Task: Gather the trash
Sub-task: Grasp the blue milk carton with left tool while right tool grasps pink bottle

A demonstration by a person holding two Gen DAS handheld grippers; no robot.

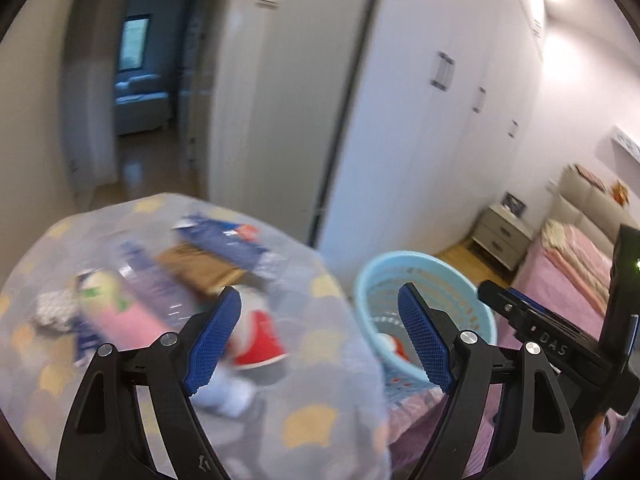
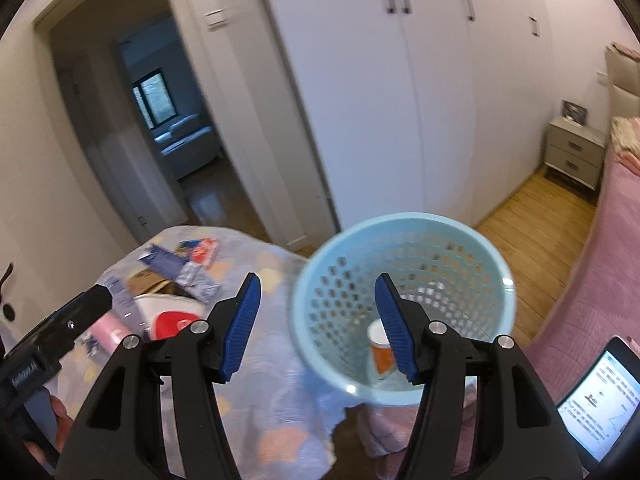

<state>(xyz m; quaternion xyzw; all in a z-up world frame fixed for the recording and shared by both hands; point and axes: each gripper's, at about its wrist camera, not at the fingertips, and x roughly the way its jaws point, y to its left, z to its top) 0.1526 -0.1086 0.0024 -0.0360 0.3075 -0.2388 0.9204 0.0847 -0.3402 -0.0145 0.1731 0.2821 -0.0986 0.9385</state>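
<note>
Blue basket [image 2: 404, 308] holds one paper cup [image 2: 382, 350]; left of it we see wrappers [image 1: 224, 248]. Our left gripper [image 1: 320, 338] and right gripper [image 2: 318, 326] hang spread, empty.

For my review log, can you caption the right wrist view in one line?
Open right gripper hovers empty over a light blue basket holding one cup, wrappers littering the covered table alongside.

Lt-blue perforated basket [image 2: 404, 264], red/white cup [image 2: 380, 350]
</note>
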